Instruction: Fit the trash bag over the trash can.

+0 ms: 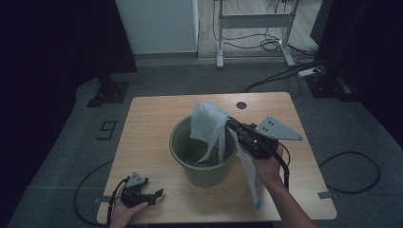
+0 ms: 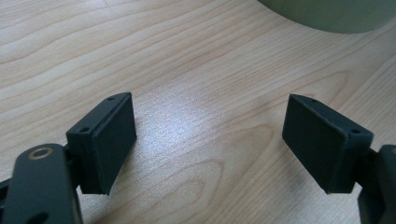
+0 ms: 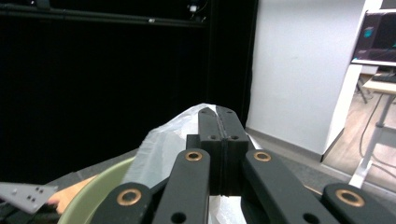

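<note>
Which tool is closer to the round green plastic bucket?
Right. The right tool holds a white plastic bag over the green bucket's rim; the left tool sits apart on the wooden table.

White plastic bag (image 1: pixel 209 124) held up, draping into green bucket (image 1: pixel 203 166) mid-table

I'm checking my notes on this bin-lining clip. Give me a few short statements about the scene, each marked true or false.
1. The right gripper is shut on the thin white plastic bag. True.
2. The round green plastic bucket lies tipped on its side. False: it stands upright on the light wooden table.
3. The left gripper has its jaws open, with nothing between them. True.
4. The bag lies wholly inside the bucket. False: part hangs into it, part trails outside, down its right side.
5. The left gripper holds the bucket's rim. False: it rests apart, near the table's front left corner.
</note>
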{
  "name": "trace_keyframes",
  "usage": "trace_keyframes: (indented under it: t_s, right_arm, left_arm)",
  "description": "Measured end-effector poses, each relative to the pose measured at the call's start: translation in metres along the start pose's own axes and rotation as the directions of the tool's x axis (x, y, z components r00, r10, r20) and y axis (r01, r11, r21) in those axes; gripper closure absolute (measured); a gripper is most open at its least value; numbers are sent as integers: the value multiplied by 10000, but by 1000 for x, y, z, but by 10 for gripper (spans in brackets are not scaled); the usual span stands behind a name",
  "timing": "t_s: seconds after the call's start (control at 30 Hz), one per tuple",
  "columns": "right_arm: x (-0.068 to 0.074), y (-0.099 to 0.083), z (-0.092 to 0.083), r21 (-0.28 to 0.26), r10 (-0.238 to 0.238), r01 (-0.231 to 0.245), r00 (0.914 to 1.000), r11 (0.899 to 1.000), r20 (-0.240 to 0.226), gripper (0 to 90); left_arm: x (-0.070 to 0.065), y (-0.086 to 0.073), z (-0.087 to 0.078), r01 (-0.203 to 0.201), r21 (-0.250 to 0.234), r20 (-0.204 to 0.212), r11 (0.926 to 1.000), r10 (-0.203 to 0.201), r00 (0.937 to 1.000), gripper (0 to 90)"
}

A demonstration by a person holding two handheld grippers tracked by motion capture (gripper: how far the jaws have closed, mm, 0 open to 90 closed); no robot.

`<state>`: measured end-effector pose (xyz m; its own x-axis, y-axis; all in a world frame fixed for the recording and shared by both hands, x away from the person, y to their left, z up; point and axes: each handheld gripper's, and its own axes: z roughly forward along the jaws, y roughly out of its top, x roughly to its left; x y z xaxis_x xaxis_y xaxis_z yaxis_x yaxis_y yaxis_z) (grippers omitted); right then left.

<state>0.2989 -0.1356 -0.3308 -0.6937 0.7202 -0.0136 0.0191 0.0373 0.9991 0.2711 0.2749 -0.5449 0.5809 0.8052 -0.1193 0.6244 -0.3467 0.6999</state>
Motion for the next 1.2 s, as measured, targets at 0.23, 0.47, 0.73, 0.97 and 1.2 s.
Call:
trace_keyframes:
  t_s: [0.23,0.47,0.73,0.97,1.2]
  right_arm:
    - [14,-39,2,523,408,-381,9979,9979,-509,892]
    - [19,-56,0,821,663,-602,9951,9948,-730,892]
    - [30,-71,-13,892,829,-738,9912,9933,-1030,891]
    - [29,-59,-30,263,667,-645,9936,9976,-916,891]
    - [23,-59,-27,479,745,-705,9934,9964,-872,891]
  left_arm:
    - [0,0,0,6,-1,20,10000,-6,10000,173]
    - [0,0,0,-1,-11,-10,10000,1,10000,173]
    - [0,0,0,-14,-8,-32,10000,14,10000,173]
    - [0,0,0,-20,6,-29,10000,20,10000,173]
    - [-1,0,0,3,2,-28,10000,-3,10000,173]
